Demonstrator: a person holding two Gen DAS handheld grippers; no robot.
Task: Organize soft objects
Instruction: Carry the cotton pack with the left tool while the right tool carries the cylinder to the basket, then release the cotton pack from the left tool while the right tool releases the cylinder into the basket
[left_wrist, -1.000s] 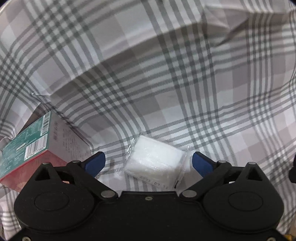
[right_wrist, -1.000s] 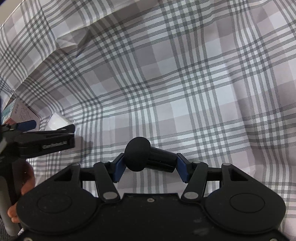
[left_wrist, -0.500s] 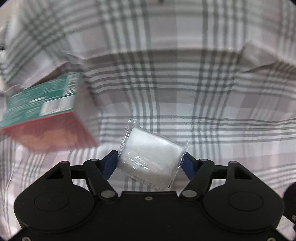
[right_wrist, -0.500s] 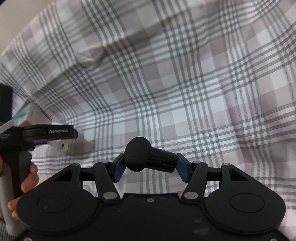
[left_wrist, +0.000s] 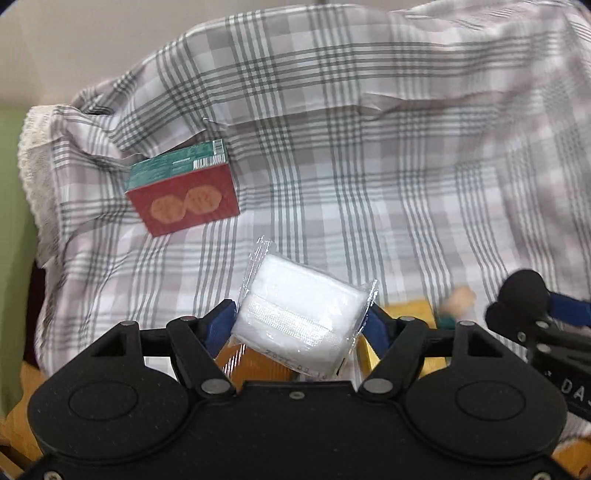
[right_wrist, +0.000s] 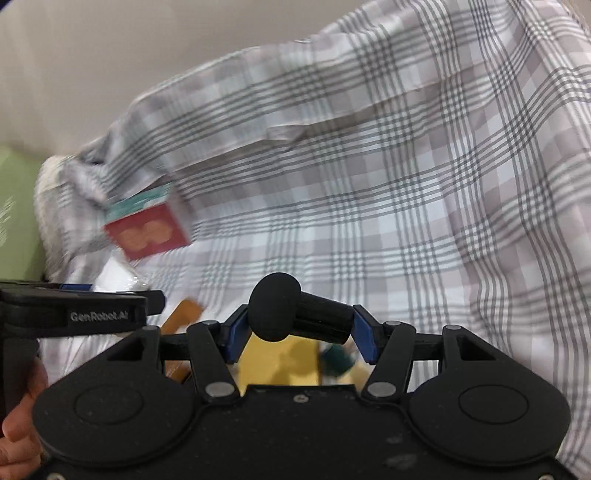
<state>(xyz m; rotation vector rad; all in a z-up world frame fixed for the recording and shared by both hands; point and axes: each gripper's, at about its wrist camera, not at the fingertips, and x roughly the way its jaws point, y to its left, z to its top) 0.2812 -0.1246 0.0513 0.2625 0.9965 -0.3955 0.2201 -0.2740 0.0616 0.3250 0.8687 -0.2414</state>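
Note:
A white soft packet in clear wrap (left_wrist: 295, 306) hangs above the plaid cloth (left_wrist: 369, 166), and my left gripper (left_wrist: 300, 321) is shut on it, one blue pad on each side. In the right wrist view my right gripper (right_wrist: 300, 326) is shut on a black padded roll with a rounded end (right_wrist: 280, 310). That same black roll (left_wrist: 522, 291) shows at the right edge of the left wrist view. The left gripper (right_wrist: 110, 295) appears side-on at the left of the right wrist view, with the packet (right_wrist: 114, 273) blurred behind it and a hand on its handle.
A red and green box (left_wrist: 184, 195) lies on the cloth at the upper left. Below the grippers are a yellow box (left_wrist: 406, 314), an orange thing (left_wrist: 255, 365) and a small blurred teal figure (left_wrist: 454, 306). A lace edge (left_wrist: 33, 166) and green surface (left_wrist: 11, 221) lie left.
The left gripper shut on the white packet and lifted it off the cloth. Both grippers rose and drew back, so the box and cloth look farther away. The right grip is unchanged.

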